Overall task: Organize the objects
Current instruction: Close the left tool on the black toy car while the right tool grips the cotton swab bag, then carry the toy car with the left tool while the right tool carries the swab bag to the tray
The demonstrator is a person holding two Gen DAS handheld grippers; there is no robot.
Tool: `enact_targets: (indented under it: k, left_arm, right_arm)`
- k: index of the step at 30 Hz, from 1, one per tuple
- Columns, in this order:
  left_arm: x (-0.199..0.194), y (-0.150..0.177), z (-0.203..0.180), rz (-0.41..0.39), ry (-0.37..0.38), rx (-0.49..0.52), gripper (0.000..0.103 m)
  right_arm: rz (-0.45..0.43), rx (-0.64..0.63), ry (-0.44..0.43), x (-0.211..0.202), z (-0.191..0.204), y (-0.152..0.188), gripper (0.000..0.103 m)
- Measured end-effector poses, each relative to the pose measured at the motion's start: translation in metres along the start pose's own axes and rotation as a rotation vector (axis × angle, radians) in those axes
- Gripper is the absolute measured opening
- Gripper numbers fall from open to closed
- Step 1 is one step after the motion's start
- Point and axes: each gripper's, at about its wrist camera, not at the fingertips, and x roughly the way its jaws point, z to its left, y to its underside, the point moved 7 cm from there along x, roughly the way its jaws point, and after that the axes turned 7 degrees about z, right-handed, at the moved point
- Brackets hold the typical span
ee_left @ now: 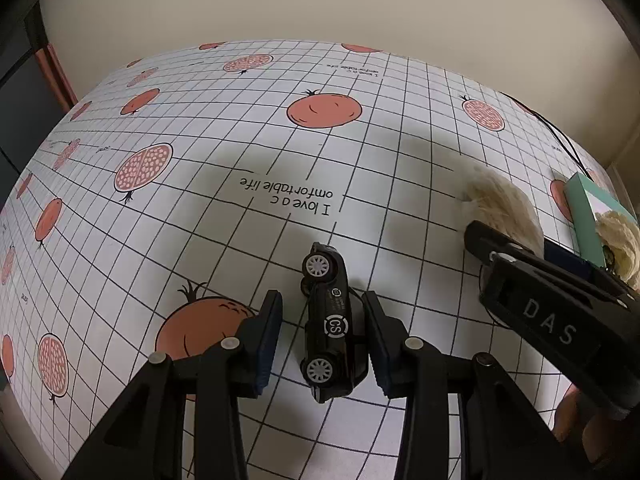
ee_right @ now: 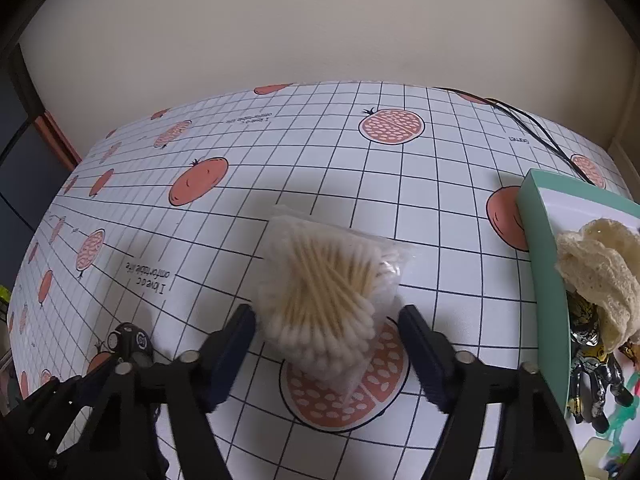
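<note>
Grippers straddle two items on a table covered with a grid-and-pomegranate tablecloth (ee_left: 240,128). Spread wide, the left gripper (ee_left: 322,336) has its pads either side of a black toy car (ee_left: 330,332) lying on its side, wheels facing left, with clear gaps between pads and body, so nothing is gripped yet. Likewise unclenched, the right gripper (ee_right: 328,344) frames a clear bag of cotton swabs (ee_right: 328,292) resting on the cloth, its near end between the pads and apart from them.

Both items look bound for the teal tray (ee_right: 540,264) at the far right, which already holds a cream crocheted piece (ee_right: 596,264), a metallic toy figure (ee_right: 588,352) and a green plastic figure (ee_right: 622,408). The risks, as judged from this moment: the slick, soft bag may squirm or sag out of a pinch taken only at its near end, and the car, on its side with a rounded roof, could pivot or skid if the pads close off-centre.

Space is tight. In the left wrist view the right gripper (ee_left: 504,240) sits just right of the car, so a carry toward the tray could foul it. The tray is crowded, and a black cable (ee_right: 532,128) trails across the far right corner.
</note>
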Motion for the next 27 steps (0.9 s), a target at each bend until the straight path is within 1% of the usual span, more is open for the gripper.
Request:
enact_targets:
  k: [2,5,11,23,27]
  left_arm:
    - [0.001,-0.001,0.000,-0.001,-0.001,-0.004,0.042]
    - [0.002,-0.003,0.001,-0.004,-0.003,-0.011,0.042]
    - [0.002,-0.004,0.001,-0.007,-0.008,-0.020,0.042]
    - [0.002,-0.005,0.002,-0.014,-0.012,-0.029,0.040]
    - [0.002,-0.006,0.003,-0.016,-0.013,-0.030,0.033]
  right_arm:
    - [0.001,0.002,-0.005,-0.001,0.000,0.000,0.062]
    - [0.002,0.011,-0.012,-0.002,-0.002,0.001,0.054]
    - [0.006,0.028,-0.025,-0.004,-0.009,0.002,0.042]
    - [0.009,0.017,-0.033,-0.007,-0.014,0.005,0.040]
    - [0.010,0.013,-0.036,-0.007,-0.015,0.005,0.039]
